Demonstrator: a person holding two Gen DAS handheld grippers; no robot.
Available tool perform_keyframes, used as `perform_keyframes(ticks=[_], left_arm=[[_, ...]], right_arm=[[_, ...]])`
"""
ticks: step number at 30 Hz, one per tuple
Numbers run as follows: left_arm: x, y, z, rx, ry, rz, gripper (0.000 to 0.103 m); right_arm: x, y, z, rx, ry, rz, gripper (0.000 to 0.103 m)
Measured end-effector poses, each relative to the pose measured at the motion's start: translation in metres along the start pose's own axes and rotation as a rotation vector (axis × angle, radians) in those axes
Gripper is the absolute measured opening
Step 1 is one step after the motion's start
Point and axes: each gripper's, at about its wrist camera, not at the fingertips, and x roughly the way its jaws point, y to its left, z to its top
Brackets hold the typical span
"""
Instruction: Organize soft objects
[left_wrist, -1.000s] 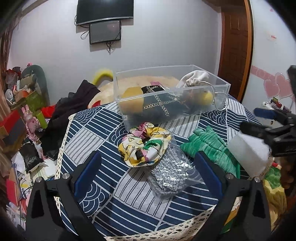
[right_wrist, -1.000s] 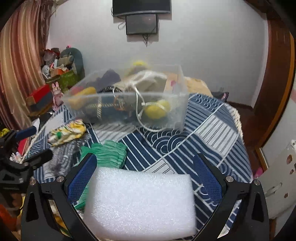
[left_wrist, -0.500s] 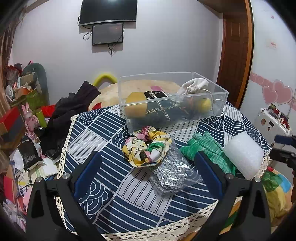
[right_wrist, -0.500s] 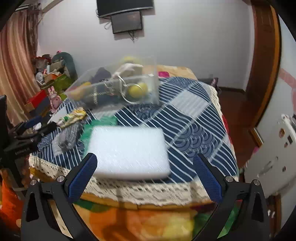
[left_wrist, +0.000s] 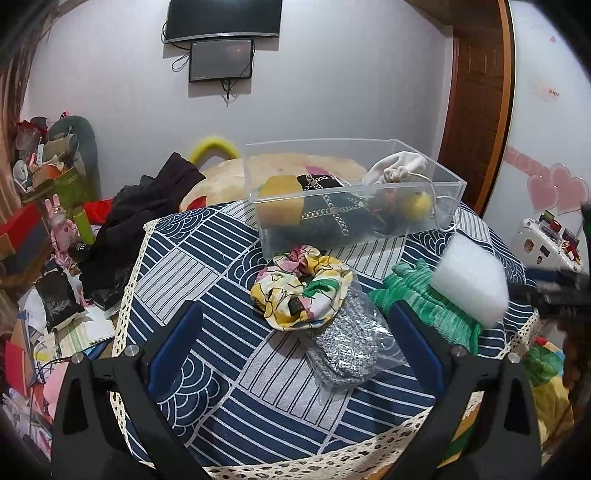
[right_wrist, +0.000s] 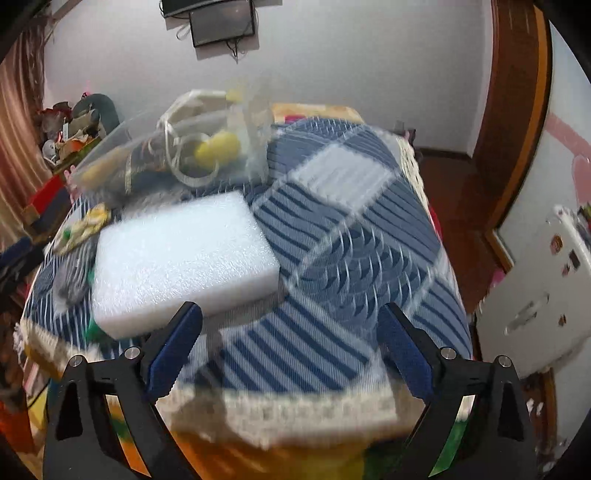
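Observation:
A clear plastic bin (left_wrist: 354, 199) at the table's far side holds a yellow sponge, a black chain-trimmed item, a white pouch and a yellow ball. In front of it lie a floral scrunchie (left_wrist: 301, 286), a bagged silver-grey item (left_wrist: 347, 347), a green knitted cloth (left_wrist: 424, 299) and a white foam block (left_wrist: 469, 278). My left gripper (left_wrist: 295, 350) is open and empty, near the silver bag. My right gripper (right_wrist: 291, 347) is open and empty, just right of the foam block (right_wrist: 181, 254), at the table's edge. The bin (right_wrist: 166, 155) shows blurred behind.
The table wears a blue-and-white patterned cloth (left_wrist: 207, 280) with a lace edge. Dark clothes and clutter lie on the floor at left (left_wrist: 122, 229). A white appliance (right_wrist: 546, 288) and a wooden door frame (right_wrist: 517, 110) stand at right.
My right gripper, open all along, pulled back from the foam block on the table, then swung right and closer. The left view rose and backed off slightly.

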Motion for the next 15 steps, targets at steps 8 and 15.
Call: perform_keyframes(ticks=[8, 15], left_arm=[[0.001, 0.0, -0.002, 0.007, 0.001, 0.012, 0.102], [-0.002, 0.002, -0.002, 0.003, -0.011, 0.017, 0.102]], right_arm=[[0.017, 0.014, 0.033, -0.079, -0.041, -0.018, 0.095], [-0.002, 0.004, 0.022, -0.072, -0.04, -0.034, 0.096]])
